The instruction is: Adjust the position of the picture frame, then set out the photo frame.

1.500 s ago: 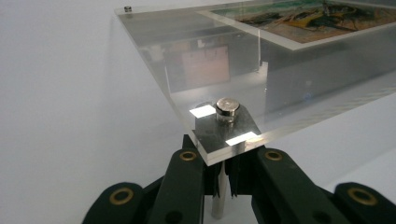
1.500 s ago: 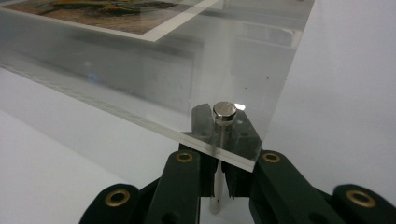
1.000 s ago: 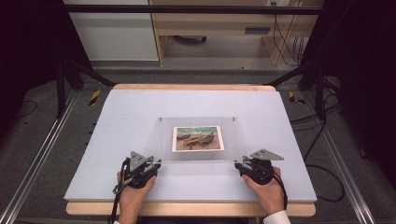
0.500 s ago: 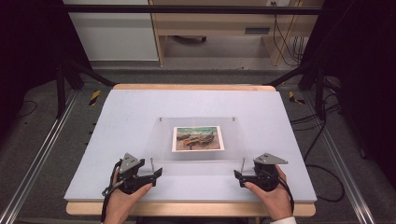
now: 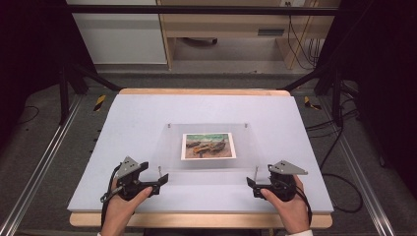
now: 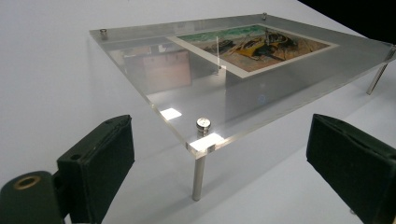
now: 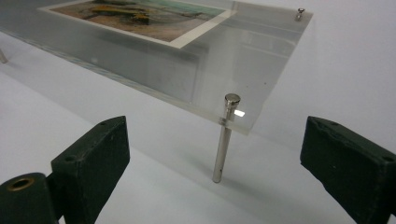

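Black padded jaws stand wide apart on both claws, holding nothing. The left claw (image 5: 162, 178) sits just short of the near left corner of the clear acrylic sheet (image 5: 169, 147), and the right claw (image 5: 250, 182) faces the near right corner, each lined up with a metal leg (image 7: 223, 140) there. That sheet stands on four thin posts in the middle of the table (image 5: 137, 113), with a small printed picture (image 5: 208, 146) under it (boats on a beach, I think). To grip well, I'd judge each claw should ease in level and close on the corner edge, both sides together, so the sheet doesn't tip. Beyond the pale table, grey floor, cables and a wooden bench.
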Demonstrator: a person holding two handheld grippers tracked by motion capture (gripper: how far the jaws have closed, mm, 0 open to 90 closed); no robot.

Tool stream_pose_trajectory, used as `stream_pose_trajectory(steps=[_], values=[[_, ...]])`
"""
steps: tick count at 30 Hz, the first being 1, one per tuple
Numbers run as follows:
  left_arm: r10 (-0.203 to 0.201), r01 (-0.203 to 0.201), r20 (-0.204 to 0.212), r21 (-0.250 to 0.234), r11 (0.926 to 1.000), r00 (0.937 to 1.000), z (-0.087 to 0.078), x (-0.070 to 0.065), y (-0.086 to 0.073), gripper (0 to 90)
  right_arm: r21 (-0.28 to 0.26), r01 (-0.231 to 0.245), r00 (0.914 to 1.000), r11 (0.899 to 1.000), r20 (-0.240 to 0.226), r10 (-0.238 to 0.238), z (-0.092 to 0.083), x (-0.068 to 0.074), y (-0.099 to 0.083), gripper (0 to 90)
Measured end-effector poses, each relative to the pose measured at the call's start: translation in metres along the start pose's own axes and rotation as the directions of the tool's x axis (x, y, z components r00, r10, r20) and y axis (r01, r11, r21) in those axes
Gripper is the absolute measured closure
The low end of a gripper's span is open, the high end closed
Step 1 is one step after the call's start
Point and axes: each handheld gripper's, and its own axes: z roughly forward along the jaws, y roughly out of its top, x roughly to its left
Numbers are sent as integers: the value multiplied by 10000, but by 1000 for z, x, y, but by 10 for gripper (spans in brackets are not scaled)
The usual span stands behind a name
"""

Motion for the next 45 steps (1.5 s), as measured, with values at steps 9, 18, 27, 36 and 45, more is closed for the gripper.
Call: stream_pose_trajectory(steps=[9, 18, 27, 36, 45], values=[[-260, 259, 207, 40, 9997, 9994, -4, 4, 13, 94, -434, 312, 9988, 9986, 403, -295, -6, 4, 11, 98], [-226, 226, -53, 87, 9997, 9997, 2, 10, 30, 104, -306, 529, 9971, 9981, 565, -512, 0, 4, 34, 138], [-343, 374, -333, 956, 9947, 9989, 30, 19, 35, 111, 353, -169, 9999, 9992, -8, 170, 29, -8, 55, 145], [-1029, 999, 191, 1186, 9879, 9945, 45, 21, 26, 130, 835, -917, 9938, 9923, -548, 965, 49, -17, 48, 129], [-1916, 1830, 617, 1239, 9753, 9795, 51, 27, 22, 122, 936, -1818, 9773, 9789, -932, 1904, 51, -24, 42, 115]])
